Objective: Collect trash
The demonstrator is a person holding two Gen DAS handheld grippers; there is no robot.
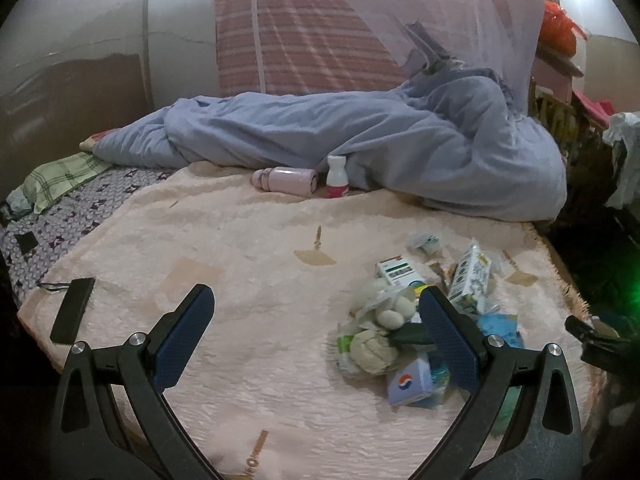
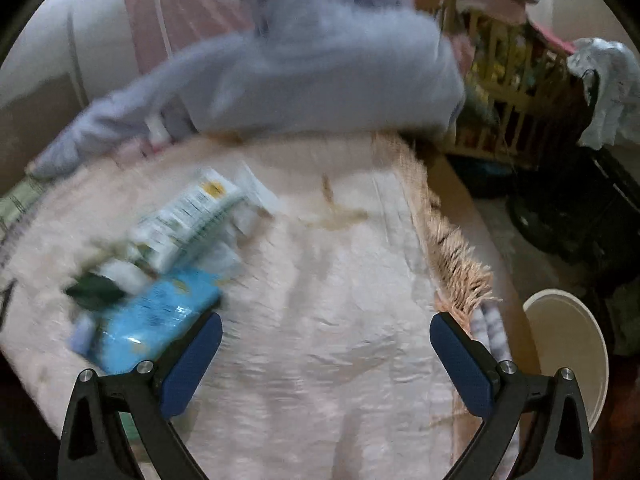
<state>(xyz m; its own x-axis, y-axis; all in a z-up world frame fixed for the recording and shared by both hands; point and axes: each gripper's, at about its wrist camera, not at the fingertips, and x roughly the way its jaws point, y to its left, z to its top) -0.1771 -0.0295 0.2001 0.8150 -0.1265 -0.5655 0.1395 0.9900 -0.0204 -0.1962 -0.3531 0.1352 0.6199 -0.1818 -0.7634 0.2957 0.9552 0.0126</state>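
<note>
A pile of trash [image 1: 416, 320] lies on the pink fleece blanket [image 1: 248, 264]: crumpled tissue balls [image 1: 376, 346], a white-green carton [image 1: 470, 276], a small green-striped box [image 1: 398, 272], a blue-white box [image 1: 412, 384]. My left gripper [image 1: 316, 332] is open and empty above the blanket, its right finger over the pile. In the blurred right wrist view the carton [image 2: 192, 220] and a blue packet [image 2: 152, 320] lie left of my open, empty right gripper [image 2: 326, 354]. A white bin [image 2: 568, 356] stands on the floor beside the bed.
A blue duvet [image 1: 360, 140] is bunched at the back, with a pink flask [image 1: 286, 180] and a small white bottle [image 1: 337, 178] against it. A black device [image 1: 72, 310] lies at the blanket's left. The fringed blanket edge [image 2: 452, 248] drops to a cluttered floor.
</note>
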